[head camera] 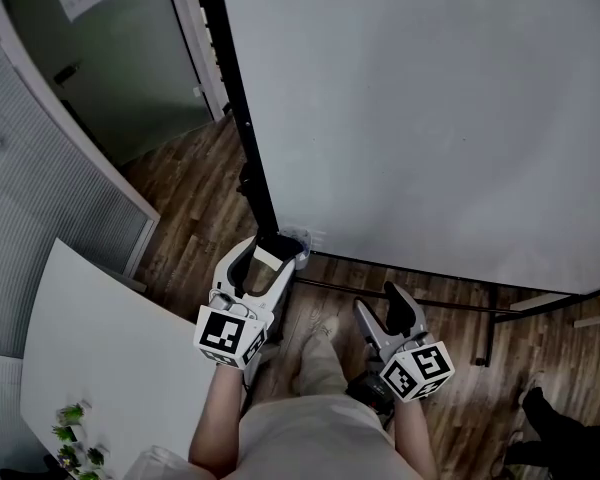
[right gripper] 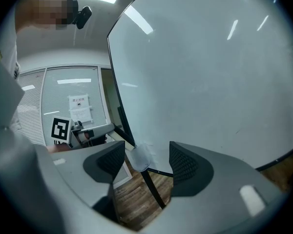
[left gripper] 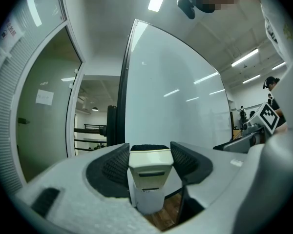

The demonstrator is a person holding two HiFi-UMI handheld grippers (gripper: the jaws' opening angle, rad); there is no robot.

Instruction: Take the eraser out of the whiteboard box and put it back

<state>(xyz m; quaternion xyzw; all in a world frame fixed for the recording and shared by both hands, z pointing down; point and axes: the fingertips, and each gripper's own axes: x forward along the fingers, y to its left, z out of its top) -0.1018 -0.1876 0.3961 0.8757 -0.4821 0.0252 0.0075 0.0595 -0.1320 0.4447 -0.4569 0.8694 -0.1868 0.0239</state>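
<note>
The left tool (head camera: 265, 261) is closed on the eraser (left gripper: 150, 165), its ribbed pads pressed against the two sides of the cream shell. The dark felt face points up. The eraser is out of the box (head camera: 298, 238) and hangs in the air just beside it. The box is a small clear tub fixed at the lower left corner of the board (head camera: 430, 118), next to the black frame post.

The right tool (right gripper: 146, 155) is open and holds nothing. It hangs well apart from the box, which shows far off in the gap between its jaws.

The eraser looks light and easy to carry. Its shell looks like stiff, smooth plastic, so it should take a firm squeeze without giving, though it could slip or twist between the pads. The felt is soft and would squash, so it is a poor place to grip. The best hold is across the shell's flat sides, as it is gripped now, with the lower end free to go in first.

The box looks thin and light and may shift or flex if knocked. The eraser should therefore go in straight, clear of the rim.
</note>
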